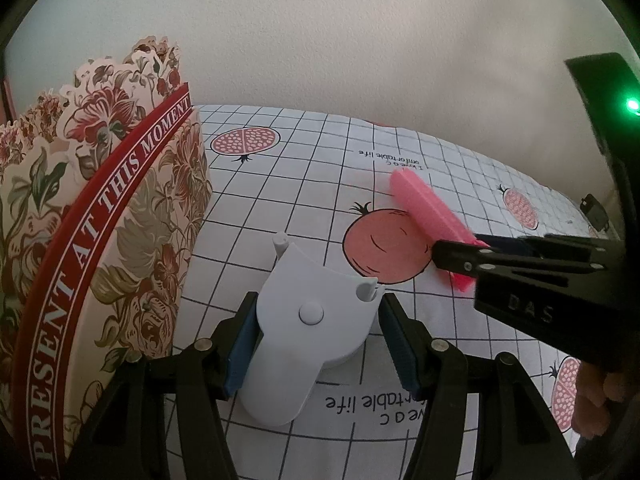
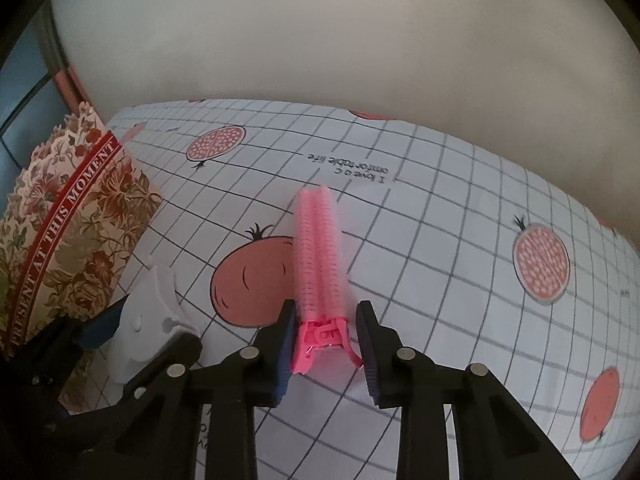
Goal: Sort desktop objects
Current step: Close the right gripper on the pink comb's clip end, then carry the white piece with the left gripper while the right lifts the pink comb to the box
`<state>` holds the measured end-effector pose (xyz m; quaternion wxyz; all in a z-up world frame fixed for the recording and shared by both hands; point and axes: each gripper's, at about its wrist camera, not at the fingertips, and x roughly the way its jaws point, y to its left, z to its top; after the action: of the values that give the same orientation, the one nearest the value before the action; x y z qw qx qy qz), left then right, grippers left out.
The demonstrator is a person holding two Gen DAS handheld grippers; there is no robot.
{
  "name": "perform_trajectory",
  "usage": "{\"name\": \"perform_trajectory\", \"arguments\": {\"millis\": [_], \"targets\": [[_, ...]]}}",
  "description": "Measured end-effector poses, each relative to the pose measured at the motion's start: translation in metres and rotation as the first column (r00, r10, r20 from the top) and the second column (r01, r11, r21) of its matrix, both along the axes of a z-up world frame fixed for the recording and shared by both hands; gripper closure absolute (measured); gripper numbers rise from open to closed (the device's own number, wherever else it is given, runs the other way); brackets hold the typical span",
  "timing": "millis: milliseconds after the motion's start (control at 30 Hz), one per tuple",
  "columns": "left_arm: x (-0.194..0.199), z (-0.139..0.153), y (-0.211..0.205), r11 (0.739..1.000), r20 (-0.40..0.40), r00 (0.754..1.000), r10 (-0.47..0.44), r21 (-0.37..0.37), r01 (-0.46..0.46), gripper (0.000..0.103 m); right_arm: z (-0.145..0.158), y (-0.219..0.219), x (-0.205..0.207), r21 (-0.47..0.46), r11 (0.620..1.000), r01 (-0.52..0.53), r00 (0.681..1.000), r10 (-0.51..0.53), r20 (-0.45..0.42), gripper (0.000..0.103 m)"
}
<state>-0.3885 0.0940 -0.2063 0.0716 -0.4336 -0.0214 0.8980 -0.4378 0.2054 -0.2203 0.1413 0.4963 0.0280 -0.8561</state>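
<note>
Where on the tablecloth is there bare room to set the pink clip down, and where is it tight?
Free: the tablecloth right of the pink clip, out to the far edge by the wall. Also the far strip behind the clip, around the upside-down lettering. Crowded: the near left, where the white gadget sits beside the floral box.

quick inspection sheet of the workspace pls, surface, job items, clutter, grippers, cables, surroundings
surface: table under a white grid cloth with pomegranate prints and text.
job's things: white plastic gadget and pink hair clip lying on the cloth; floral box marked "present at this moment" stands at left.
clutter: small dark object at the far right edge, unclear.
grippers: left gripper straddles the gadget, left pad touching; right gripper around the clip's hinge end, right pad apart.
cables: nothing seen.
surroundings: plain pale wall.
</note>
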Motion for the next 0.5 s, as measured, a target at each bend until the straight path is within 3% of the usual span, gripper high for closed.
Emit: {"name": "perform_trajectory", "arguments": {"millis": [267,500], "targets": [[0.004,-0.001,0.006,0.998,0.014,1.000,-0.019,-0.054,0.020,0.042,0.006,0.020,0.032,-0.081,0.987,0.137,0.990,-0.136,0.020,0.071],[0.007,0.000,0.014,0.995,0.049,0.998,-0.039,-0.093,0.043,0.042,0.012,0.041,0.067,-0.175,0.946,0.272,0.962,-0.266,0.058,0.071]]}}
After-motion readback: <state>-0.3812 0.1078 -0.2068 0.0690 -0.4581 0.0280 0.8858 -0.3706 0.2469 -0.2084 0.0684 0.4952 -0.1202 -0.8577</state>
